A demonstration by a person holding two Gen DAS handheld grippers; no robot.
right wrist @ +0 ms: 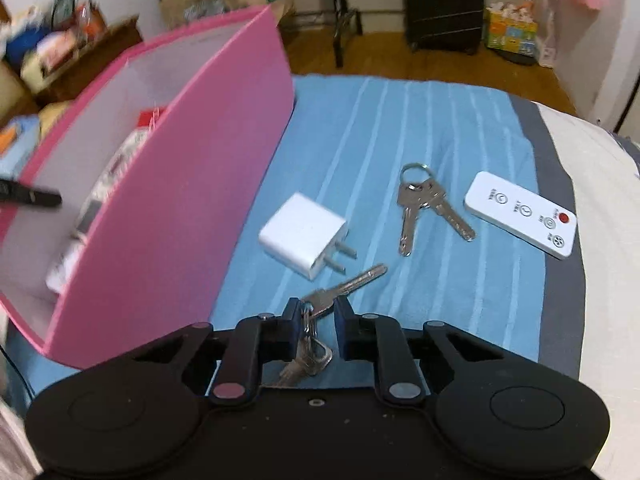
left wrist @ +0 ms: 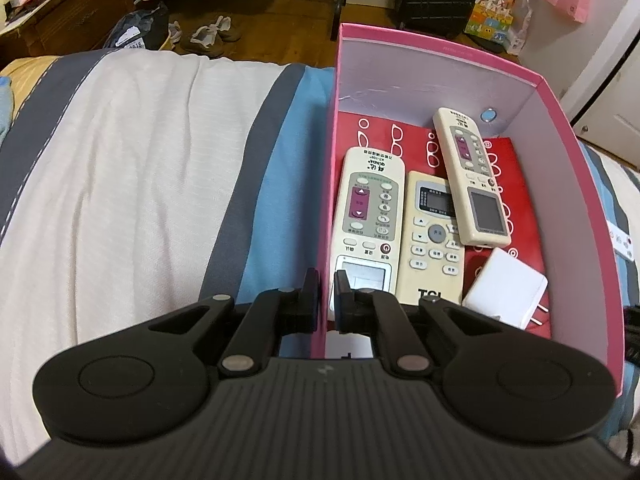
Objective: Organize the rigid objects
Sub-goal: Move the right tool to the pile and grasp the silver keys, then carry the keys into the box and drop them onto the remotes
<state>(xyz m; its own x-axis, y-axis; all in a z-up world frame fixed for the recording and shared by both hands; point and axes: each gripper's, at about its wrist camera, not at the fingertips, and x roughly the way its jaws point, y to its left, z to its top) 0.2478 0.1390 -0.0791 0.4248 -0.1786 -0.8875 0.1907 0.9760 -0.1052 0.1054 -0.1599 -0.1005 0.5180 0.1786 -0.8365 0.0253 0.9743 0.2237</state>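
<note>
A pink box (left wrist: 580,184) stands on the bed and holds three cream remotes (left wrist: 368,220) and a white charger (left wrist: 506,288). My left gripper (left wrist: 327,280) is shut on the box's near left wall (left wrist: 327,216). In the right wrist view the pink box (right wrist: 192,184) is at the left. On the blue towel lie a white charger (right wrist: 302,234), a pair of keys (right wrist: 424,204), a white remote (right wrist: 522,214) and a key bunch (right wrist: 340,292). My right gripper (right wrist: 318,308) is narrowly open around the key bunch's ring; a gap shows at the right pad.
The bed cover is striped blue (right wrist: 400,140), grey and white (left wrist: 140,160). Beyond the bed edge are a wooden floor, shoes (left wrist: 208,36), a black suitcase (right wrist: 444,4) and bags. A black gripper finger (right wrist: 32,196) pokes over the box at the left.
</note>
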